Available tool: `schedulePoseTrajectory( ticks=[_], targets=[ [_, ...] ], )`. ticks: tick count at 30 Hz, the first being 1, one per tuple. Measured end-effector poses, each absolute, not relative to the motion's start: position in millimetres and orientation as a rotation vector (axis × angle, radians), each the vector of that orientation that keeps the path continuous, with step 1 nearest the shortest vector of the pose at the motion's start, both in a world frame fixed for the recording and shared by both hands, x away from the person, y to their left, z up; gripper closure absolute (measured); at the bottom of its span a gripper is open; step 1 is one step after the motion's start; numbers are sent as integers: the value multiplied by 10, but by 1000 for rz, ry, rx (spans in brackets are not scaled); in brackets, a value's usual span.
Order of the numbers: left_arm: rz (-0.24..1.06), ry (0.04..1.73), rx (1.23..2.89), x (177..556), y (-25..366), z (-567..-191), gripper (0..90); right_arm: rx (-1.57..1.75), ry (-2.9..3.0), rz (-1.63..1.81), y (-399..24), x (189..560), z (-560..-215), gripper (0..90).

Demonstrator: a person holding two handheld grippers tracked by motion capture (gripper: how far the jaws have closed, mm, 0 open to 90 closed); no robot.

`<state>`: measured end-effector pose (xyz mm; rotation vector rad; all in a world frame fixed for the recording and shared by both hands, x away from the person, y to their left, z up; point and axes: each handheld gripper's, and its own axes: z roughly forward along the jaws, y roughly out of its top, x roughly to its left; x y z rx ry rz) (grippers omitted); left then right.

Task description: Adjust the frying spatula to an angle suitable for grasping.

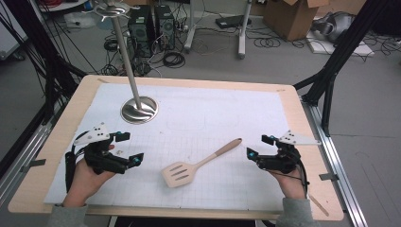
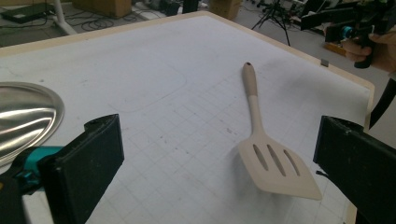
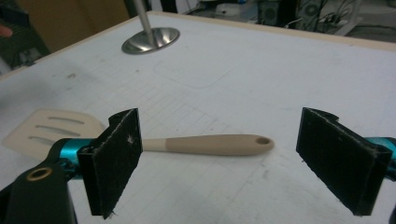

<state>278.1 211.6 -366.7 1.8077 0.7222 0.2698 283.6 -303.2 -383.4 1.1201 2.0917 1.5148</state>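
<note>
At the lower left of the high view, the left claw [image 1: 128,147] rests low over the white mat [image 1: 213,118] with its jaws wide apart and nothing between them. Just above it stands the steel stand [image 1: 139,109], whose pole rises to the upper left of the frame. Near the lower centre, the spatula [image 1: 198,164] lies flat on the counter [image 1: 56,142], slotted blade to the left, handle pointing up and right. At the lower right, the right claw [image 1: 255,146] is also wide apart and holds nothing, near the handle end but not touching it. To grasp well, I think this claw should come down level, take the thick part of the handle across its width, and close only when both pads sit square.
</note>
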Motion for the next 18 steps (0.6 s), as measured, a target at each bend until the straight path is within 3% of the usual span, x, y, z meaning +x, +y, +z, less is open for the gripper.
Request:
schedulePoseTrajectory(
  ticks=[6, 18],
  targets=[
    [245, 701, 1830, 2785, 1918, -3721, 22, 1149, 2053, 1564, -3222, 2813, -3797, 135],
    [226, 687, 1817, 2873, 1598, -3784, 22, 1121, 2100, 1572, -3187, 2832, -3781, 134]
  ],
)
